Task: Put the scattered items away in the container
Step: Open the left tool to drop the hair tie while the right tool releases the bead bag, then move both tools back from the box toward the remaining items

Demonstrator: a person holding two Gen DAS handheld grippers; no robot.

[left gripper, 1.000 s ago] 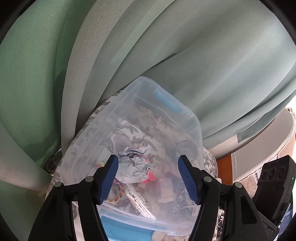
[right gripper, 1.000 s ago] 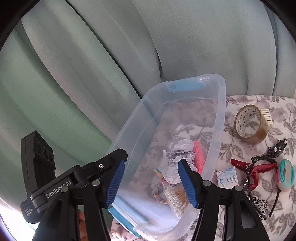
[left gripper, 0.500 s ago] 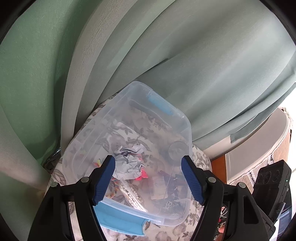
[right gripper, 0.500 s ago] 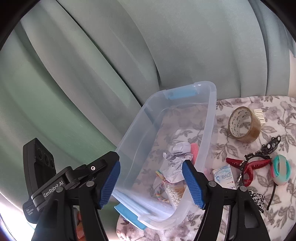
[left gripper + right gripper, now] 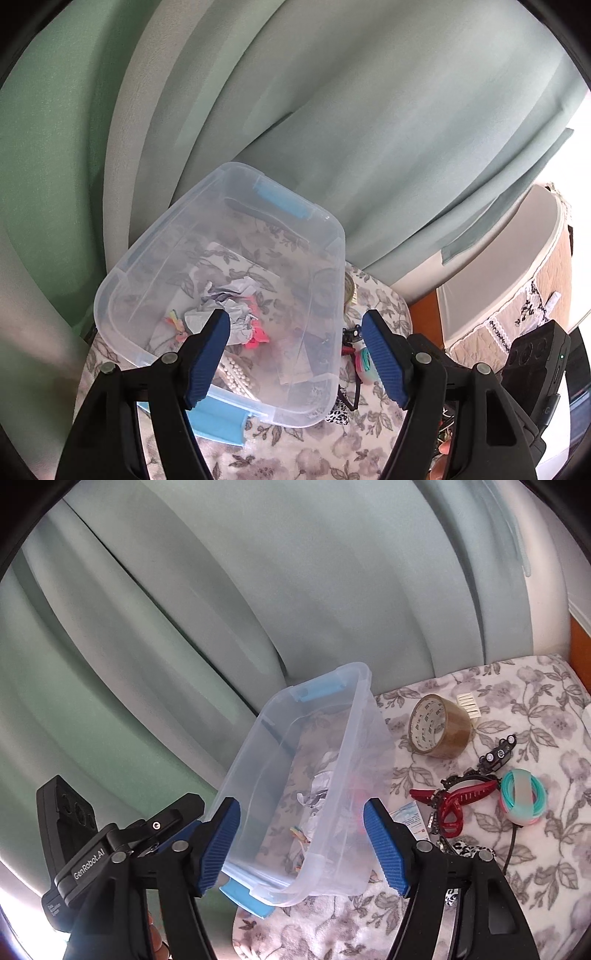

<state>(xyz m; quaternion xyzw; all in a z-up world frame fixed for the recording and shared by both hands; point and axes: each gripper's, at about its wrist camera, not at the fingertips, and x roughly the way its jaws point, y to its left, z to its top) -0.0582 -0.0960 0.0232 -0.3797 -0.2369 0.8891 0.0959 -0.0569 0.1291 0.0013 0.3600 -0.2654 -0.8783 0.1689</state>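
A clear plastic container (image 5: 225,291) with blue latches is sitting on a floral cloth (image 5: 524,723) in front of green curtains (image 5: 369,110), holding crumpled paper (image 5: 225,302), a pink comb (image 5: 256,332) and cotton swabs (image 5: 236,374). Both claws are hovering spread and empty near its front rim — the left gripper (image 5: 295,358) and the right gripper (image 5: 301,843). To the right of the container, items are still lying loose on the cloth — a roll of brown tape (image 5: 437,725), a red hair claw (image 5: 456,801) and teal-and-pink bands (image 5: 522,795).

Clear glossy plastic container (image 5: 347,738), crumpled paper (image 5: 225,306) inside, on matt floral cloth (image 5: 517,709).
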